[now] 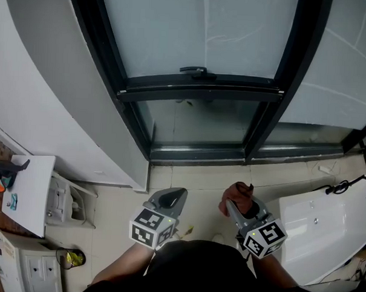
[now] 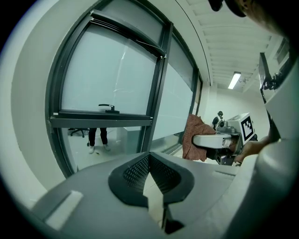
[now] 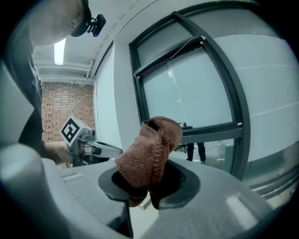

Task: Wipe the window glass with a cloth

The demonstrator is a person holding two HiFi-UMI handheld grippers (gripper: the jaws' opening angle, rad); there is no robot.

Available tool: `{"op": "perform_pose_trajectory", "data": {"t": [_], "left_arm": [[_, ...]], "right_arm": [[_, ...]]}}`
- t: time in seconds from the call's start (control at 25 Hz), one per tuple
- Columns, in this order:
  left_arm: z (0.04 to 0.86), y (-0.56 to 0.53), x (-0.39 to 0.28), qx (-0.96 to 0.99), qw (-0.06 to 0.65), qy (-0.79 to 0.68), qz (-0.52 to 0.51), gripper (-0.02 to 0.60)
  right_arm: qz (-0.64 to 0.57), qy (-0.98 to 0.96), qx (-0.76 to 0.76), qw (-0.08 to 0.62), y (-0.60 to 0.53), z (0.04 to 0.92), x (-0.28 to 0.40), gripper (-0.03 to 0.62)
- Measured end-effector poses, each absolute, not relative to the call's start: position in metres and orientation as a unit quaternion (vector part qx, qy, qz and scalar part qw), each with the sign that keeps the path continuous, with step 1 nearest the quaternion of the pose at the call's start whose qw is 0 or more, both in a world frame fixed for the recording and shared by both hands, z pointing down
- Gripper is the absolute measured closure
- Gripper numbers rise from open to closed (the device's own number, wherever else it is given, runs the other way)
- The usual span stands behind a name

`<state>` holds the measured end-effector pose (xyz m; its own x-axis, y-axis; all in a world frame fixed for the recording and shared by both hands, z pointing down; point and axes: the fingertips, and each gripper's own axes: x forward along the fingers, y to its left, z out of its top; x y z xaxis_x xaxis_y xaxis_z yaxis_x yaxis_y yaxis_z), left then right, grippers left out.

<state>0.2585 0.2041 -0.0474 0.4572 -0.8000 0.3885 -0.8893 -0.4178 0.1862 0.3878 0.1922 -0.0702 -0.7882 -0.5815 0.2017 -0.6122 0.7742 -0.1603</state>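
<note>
The window glass (image 1: 206, 28) sits in a dark frame straight ahead, with a black handle (image 1: 194, 70) on the sash's lower bar. My right gripper (image 1: 234, 204) is held low over the floor, shut on a bunched reddish-brown cloth (image 1: 241, 193). In the right gripper view the cloth (image 3: 152, 144) bulges up out of the jaws of the right gripper (image 3: 152, 179), in front of the glass (image 3: 196, 88). My left gripper (image 1: 171, 199) hangs beside it, a little apart, shut and holding nothing. The left gripper view shows the left gripper (image 2: 149, 158), the cloth (image 2: 194, 135) and the glass (image 2: 112, 74).
A white wall panel (image 1: 51, 106) runs along the left of the window. A white cabinet (image 1: 29, 190) stands at the left, with small items on it. At the right is a white basin-like unit (image 1: 325, 227) with a black cable (image 1: 348, 186). A person's legs (image 2: 98, 137) show beyond the glass.
</note>
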Motion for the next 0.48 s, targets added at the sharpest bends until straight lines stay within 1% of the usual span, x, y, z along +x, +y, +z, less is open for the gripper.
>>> {"op": "perform_pose_trajectory", "data": {"t": [0.28,0.48], "left_arm": [[-0.0504,0.2058,0.2627,0.836,0.196,-0.496,0.13,0.565],[-0.0491,0.2029,0.261,0.836,0.189,-0.498,0.128,0.565]], "right_arm": [[0.117,-0.937,0.322,0.065,0.1919,-0.0638,0.3879,0.491],[0.11,-0.938,0.322,0.066,0.1889,-0.0668,0.3868,0.491]]}}
